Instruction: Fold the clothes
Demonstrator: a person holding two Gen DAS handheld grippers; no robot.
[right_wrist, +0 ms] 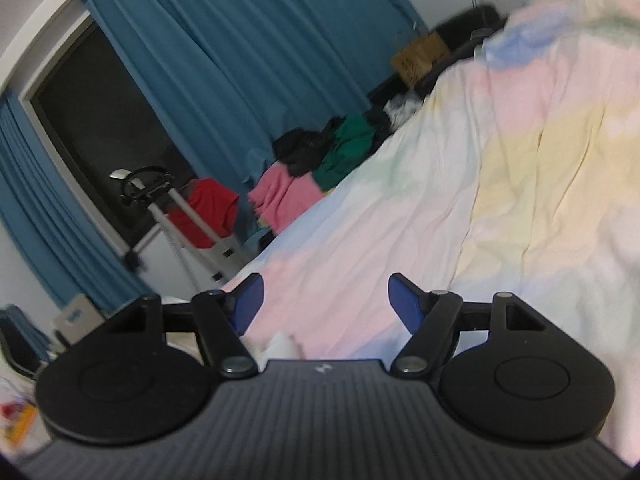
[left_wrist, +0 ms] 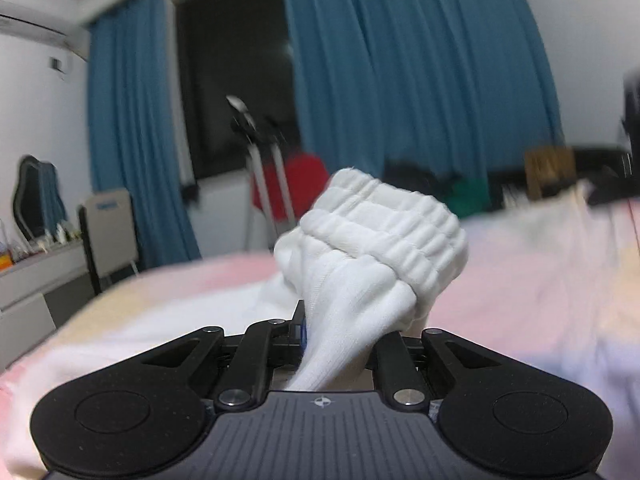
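My left gripper (left_wrist: 340, 328) is shut on a white garment (left_wrist: 372, 248). Its ribbed elastic band bunches up above the fingers, which the cloth mostly hides. More white cloth trails down to the left onto the bed. My right gripper (right_wrist: 326, 304) is open and empty, its blue pads (right_wrist: 404, 300) wide apart above the pastel bedsheet (right_wrist: 500, 168). A small bit of white cloth (right_wrist: 280, 346) shows just below its fingers. A pile of pink, green and black clothes (right_wrist: 316, 164) lies at the far edge of the bed.
The pastel bedsheet (left_wrist: 540, 264) spreads under both grippers. Blue curtains (left_wrist: 400, 60) and a dark window are behind. A red cloth (right_wrist: 208, 208) hangs on a white stand. A desk (left_wrist: 36, 276) and chair stand at the left. A cardboard box (right_wrist: 420, 56) sits far back.
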